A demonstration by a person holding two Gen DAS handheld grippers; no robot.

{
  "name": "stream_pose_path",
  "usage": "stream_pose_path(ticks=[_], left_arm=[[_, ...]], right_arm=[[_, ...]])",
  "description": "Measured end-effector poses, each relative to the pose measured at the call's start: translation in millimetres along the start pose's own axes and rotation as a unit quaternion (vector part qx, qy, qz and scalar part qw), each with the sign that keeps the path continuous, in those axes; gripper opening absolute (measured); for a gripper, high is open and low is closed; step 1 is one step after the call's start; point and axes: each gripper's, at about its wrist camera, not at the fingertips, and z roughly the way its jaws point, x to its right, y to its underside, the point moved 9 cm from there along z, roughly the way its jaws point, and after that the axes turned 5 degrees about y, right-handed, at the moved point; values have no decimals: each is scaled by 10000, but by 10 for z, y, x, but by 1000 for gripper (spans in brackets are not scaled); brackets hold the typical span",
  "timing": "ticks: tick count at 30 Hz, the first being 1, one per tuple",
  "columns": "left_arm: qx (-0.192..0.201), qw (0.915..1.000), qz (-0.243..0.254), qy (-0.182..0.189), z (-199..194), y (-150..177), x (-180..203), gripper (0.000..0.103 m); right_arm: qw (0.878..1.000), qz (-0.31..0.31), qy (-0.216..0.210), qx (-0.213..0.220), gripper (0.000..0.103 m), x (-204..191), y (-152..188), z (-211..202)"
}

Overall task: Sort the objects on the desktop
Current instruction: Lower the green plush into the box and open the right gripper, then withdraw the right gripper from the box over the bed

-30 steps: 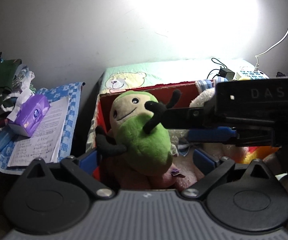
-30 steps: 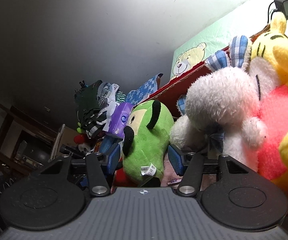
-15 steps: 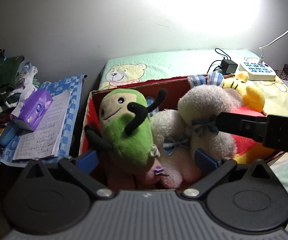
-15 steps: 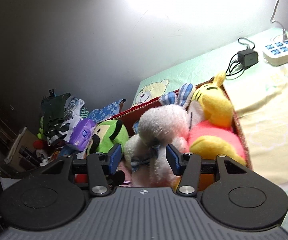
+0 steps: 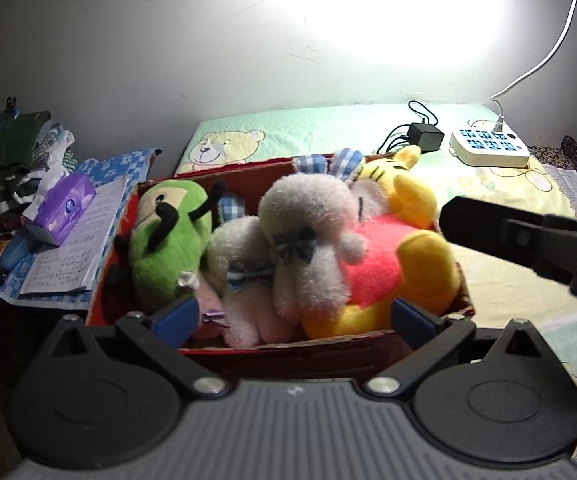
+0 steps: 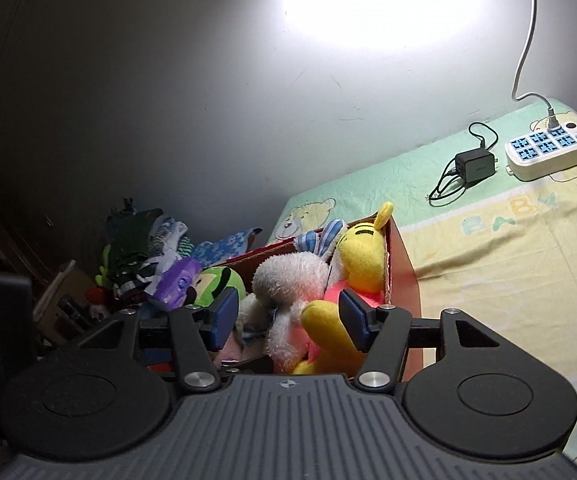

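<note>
Distance has opened: both grippers, left (image 5: pixel 294 318) and right (image 6: pixel 288 318), have drawn back with fingers spread and empty, leaving the green plush (image 5: pixel 170 242) ahead of them in the red box (image 5: pixel 288 350) beside the others; placing looks finished.

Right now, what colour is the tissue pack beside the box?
Purple tissue pack, clearest in the left wrist view.

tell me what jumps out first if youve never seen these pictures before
The red box crammed with soft toys sits in the middle: a green toy at its left end, a fluffy white one in the middle, a yellow and red one on the right. A harsh light glare floods the wall above. Behind the box, on the bear-print sheet, lie a white power strip and a black charger.
</note>
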Motion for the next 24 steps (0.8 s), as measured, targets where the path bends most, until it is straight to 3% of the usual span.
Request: stream_pose_path(ticks=[3, 9, 24], left_arm=[[-15, 10000, -34, 10, -35, 28, 221, 102], [-103, 9999, 40, 16, -42, 131, 682, 102], [-662, 9977, 64, 93, 192, 302, 1380, 102]], right_arm=[[9998, 199, -51, 50, 60, 187, -53, -168], [9974, -71, 722, 30, 60, 585, -63, -365], [9887, 17, 1487, -172, 60, 1320, -2, -563]])
